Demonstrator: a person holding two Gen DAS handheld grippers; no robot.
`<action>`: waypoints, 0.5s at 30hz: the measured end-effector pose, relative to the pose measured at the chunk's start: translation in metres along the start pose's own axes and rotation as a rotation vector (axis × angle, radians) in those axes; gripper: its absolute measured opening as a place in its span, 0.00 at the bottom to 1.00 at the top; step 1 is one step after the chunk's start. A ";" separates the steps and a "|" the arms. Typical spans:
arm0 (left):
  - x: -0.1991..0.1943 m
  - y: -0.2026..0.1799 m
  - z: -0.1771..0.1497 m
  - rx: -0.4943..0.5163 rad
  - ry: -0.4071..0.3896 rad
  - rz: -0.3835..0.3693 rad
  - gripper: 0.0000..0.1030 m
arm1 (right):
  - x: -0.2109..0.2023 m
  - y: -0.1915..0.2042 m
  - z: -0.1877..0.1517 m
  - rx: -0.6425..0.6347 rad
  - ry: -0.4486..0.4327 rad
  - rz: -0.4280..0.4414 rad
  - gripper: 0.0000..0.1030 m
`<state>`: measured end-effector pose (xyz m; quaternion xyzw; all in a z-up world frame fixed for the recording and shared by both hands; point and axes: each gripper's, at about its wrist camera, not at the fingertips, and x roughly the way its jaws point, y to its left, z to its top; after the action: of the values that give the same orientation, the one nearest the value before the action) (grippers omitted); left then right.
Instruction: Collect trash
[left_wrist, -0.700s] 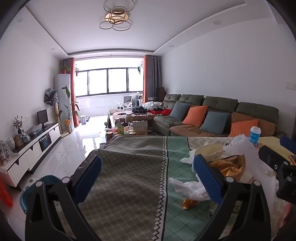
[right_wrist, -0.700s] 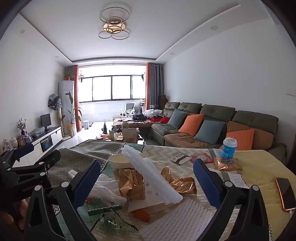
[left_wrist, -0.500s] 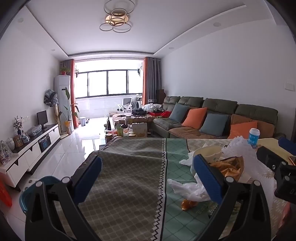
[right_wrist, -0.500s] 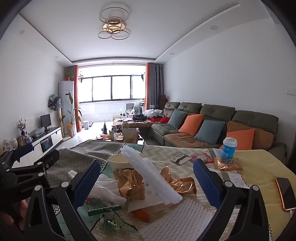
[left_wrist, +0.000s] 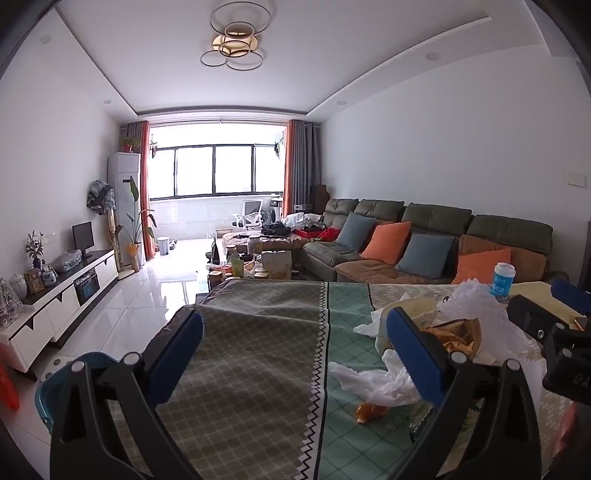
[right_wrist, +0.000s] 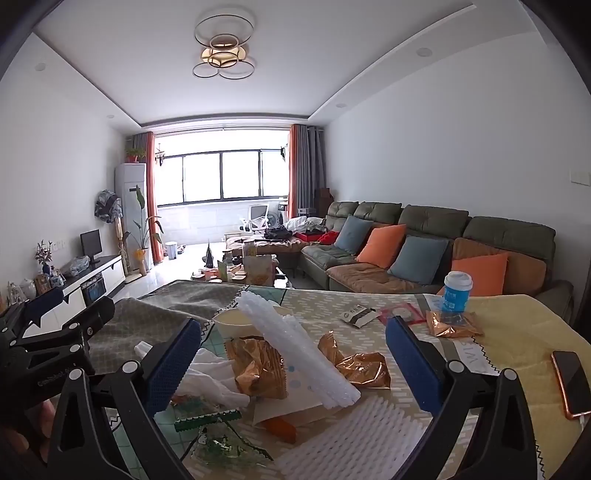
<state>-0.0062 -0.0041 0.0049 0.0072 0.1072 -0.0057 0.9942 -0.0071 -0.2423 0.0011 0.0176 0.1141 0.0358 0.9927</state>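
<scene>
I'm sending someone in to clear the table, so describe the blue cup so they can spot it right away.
Look at the table in front of the sofa. Near its far edge, on the yellow part of the cloth, stands the blue cup beside a flat gold wrapper. It is the only upright blue thing, with a white lid.

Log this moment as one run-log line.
left gripper: open, empty | right gripper: open, empty, over gold wrappers | foam sheet: on pile | trash: uncollected

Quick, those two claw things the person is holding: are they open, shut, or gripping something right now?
Left gripper: open, holding nothing, over the tablecloth.
Right gripper: open, holding nothing, above the pile of wrappers.
</scene>
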 end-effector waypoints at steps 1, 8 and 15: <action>-0.001 0.000 0.000 -0.001 -0.001 0.000 0.97 | 0.000 0.000 0.000 0.000 0.001 -0.001 0.97; -0.002 0.003 -0.001 -0.009 -0.002 -0.007 0.97 | 0.000 0.001 0.000 0.001 0.001 -0.002 0.97; -0.003 0.003 -0.001 -0.013 -0.004 -0.013 0.97 | 0.000 0.001 0.000 0.003 0.002 0.000 0.97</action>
<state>-0.0095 -0.0008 0.0044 0.0000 0.1051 -0.0114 0.9944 -0.0069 -0.2418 0.0016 0.0191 0.1149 0.0356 0.9926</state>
